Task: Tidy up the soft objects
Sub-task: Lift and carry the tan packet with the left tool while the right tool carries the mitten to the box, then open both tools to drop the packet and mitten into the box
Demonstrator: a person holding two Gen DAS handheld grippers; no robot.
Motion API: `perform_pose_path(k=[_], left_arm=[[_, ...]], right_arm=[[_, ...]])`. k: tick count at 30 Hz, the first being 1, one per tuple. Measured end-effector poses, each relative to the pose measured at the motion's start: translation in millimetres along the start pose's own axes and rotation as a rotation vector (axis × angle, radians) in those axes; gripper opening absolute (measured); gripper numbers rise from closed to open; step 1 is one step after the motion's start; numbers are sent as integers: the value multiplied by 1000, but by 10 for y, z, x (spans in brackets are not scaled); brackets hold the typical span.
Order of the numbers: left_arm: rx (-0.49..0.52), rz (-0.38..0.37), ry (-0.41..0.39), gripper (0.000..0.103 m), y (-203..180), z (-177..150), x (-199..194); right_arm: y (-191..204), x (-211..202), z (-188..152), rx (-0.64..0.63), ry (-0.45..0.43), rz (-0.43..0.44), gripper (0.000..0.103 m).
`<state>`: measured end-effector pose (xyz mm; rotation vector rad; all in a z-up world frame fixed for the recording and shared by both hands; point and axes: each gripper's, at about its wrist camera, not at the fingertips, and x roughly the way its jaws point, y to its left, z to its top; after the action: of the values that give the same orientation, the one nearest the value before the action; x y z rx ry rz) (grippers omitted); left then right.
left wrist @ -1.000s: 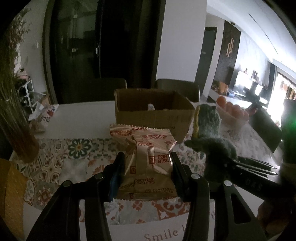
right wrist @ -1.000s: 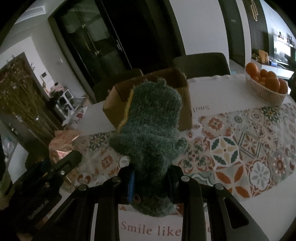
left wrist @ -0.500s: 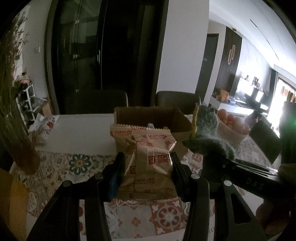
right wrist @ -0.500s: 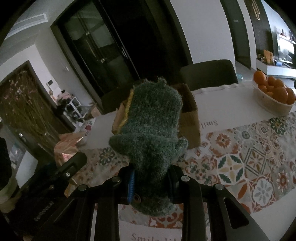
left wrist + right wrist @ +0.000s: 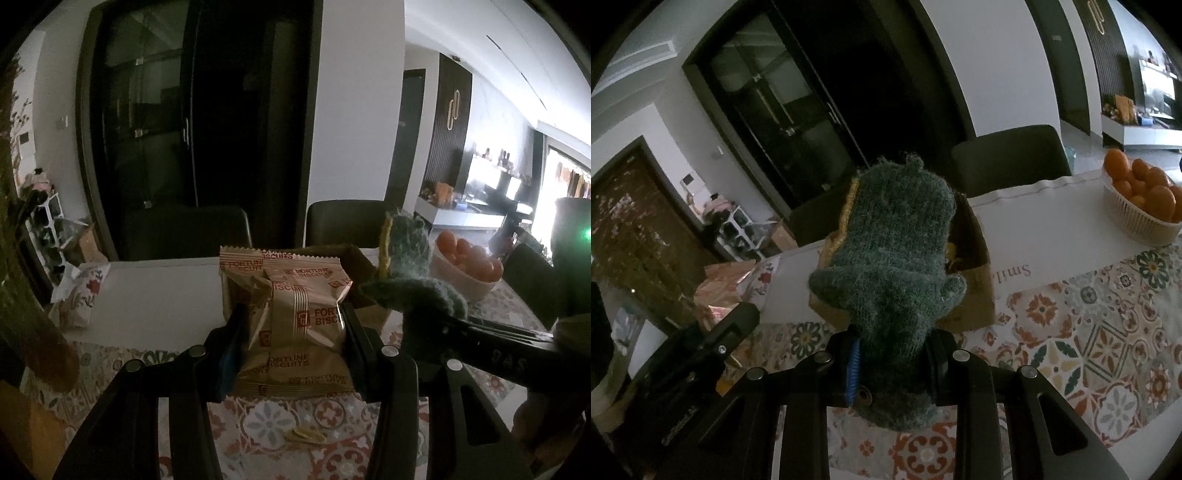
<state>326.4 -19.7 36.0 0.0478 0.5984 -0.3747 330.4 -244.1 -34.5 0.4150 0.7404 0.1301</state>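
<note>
My left gripper (image 5: 293, 347) is shut on a tan Fortune Biscuits packet (image 5: 295, 317), held above the patterned tablecloth. In the right wrist view my right gripper (image 5: 892, 363) is shut on a fuzzy dark-green knitted glove (image 5: 894, 266) with a yellow cuff edge; the same glove (image 5: 413, 280) shows at the right of the left wrist view. An open cardboard box (image 5: 975, 280) stands on the table just beyond both held items, mostly hidden behind them. The box's rim (image 5: 356, 254) peeks out behind the packet.
A white basket of oranges (image 5: 1141, 218) sits at the table's far right. Dark chairs (image 5: 1008, 158) stand behind the table. A crumpled bag (image 5: 79, 291) and dried branches (image 5: 635, 240) are at the left. A small yellowish scrap (image 5: 304, 435) lies on the cloth.
Both grippers have risen and moved toward the box with packet and glove still gripped; the box now sits lower and closer behind them, and more of the room shows.
</note>
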Motion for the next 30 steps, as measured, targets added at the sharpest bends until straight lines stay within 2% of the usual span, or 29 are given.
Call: perform_pose_path(k=[14,24,30], left_arm=[[4,-25,62,48,125,298,556],[-2,-26,108,48,218,399,961],[4,-30,145,48,293,424,1240]], right_arm=[[-61,480,410,58,82,1,29],[-207,922,627,182,121,24,29],[-306,1154,671,224,143,0,31]])
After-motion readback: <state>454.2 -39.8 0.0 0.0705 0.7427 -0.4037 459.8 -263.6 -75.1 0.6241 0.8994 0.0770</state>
